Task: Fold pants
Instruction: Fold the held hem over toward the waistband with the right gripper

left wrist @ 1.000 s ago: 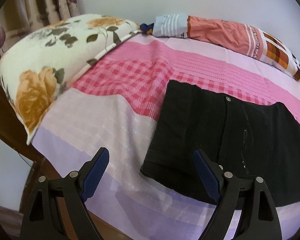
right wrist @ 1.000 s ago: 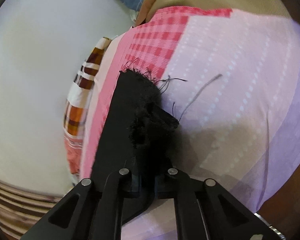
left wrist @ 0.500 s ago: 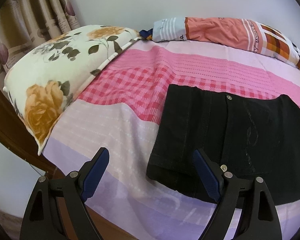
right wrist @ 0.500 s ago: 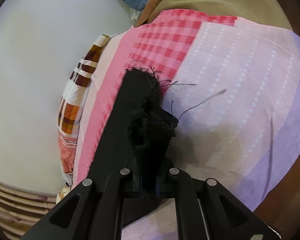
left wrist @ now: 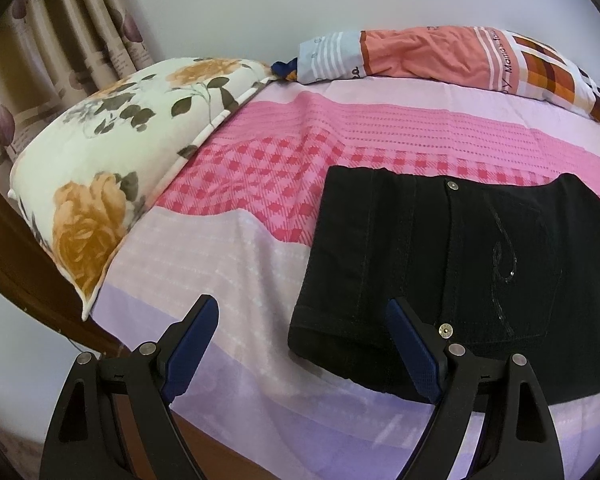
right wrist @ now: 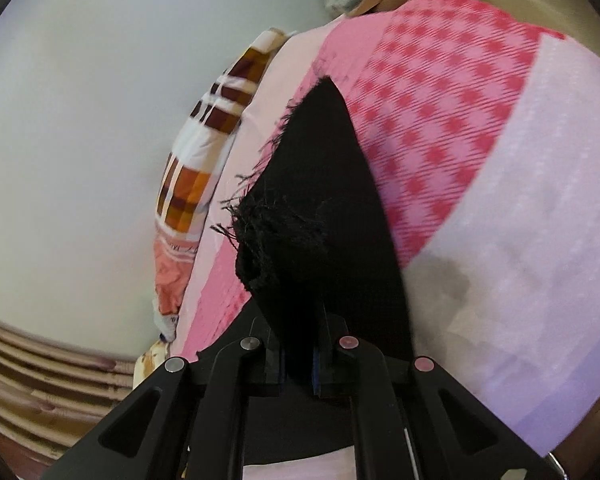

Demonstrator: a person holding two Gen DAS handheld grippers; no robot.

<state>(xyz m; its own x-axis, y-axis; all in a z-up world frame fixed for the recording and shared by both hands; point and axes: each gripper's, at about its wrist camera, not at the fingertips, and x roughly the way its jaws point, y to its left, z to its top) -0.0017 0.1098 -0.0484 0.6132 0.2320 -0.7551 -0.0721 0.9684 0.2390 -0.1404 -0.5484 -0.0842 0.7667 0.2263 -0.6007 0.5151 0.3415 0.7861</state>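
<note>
Black pants spread flat on pink and lilac bedsheet, waist end with metal button toward far side, lower button near the camera. Sequin swirl on right pocket area.

Left gripper low over near edge of bed, jaws wide apart, nothing between pads. Left blue pad over bare lilac sheet; right blue pad over near left corner of pants, contact unclear.

Right gripper jaws together, clamped on frayed black hem of pants. Fabric bunched at the pads, loose threads sticking out left, cloth lifted off sheet with shadow on pale band at right. Right view blurred.

Floral pillow at left of bed, touching sheet edge. Orange, white and plaid bolster along far edge against white wall. Patterned curtain far left behind pillow. Dark wooden bed frame below pillow.
</note>
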